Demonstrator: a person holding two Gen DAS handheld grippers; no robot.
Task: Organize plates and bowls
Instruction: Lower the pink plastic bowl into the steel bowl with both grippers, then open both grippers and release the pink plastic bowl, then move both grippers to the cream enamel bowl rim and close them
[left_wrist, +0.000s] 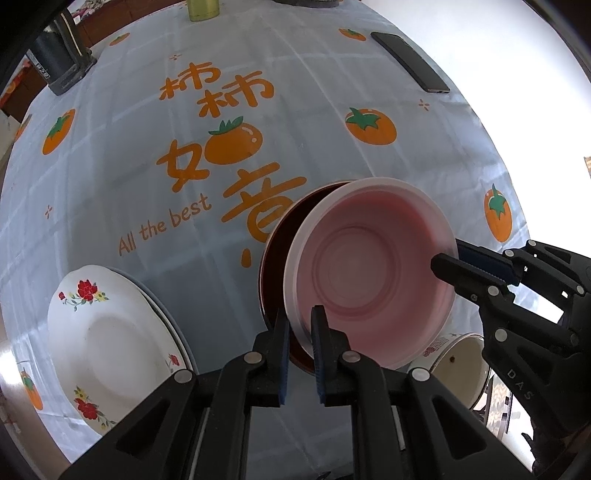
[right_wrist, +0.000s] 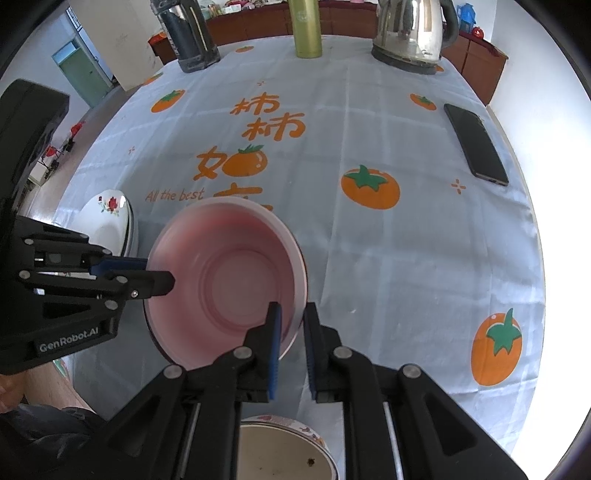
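Pink bowl (left_wrist: 369, 273): sits nested in a dark brown bowl (left_wrist: 280, 236) near the middle of the bench (left_wrist: 110, 177), toward the near edge; both tools grip its rim from opposite sides.
Left tool (left_wrist: 300, 332): clenched on the pink bowl's near-left rim, one finger inside the wall, one outside (the brown bowl's rim lies in the same gap, though whether it is pinched I cannot tell).
Right tool (right_wrist: 293, 325): clenched on the pink bowl's right rim, the thin wall caught between the blue pads.
Floral plates (left_wrist: 110, 332): a white stack with red flowers, near the bench's left edge, well apart from the bowls.
Enamel bowl (right_wrist: 284, 450): cream inside, floral rim, at the near edge just below the right tool.
Phone (right_wrist: 476, 144): lies flat by the right edge.
Far edge: a steel kettle (right_wrist: 410, 33), a green bottle (right_wrist: 304, 29) and a dark flask (right_wrist: 188, 37).
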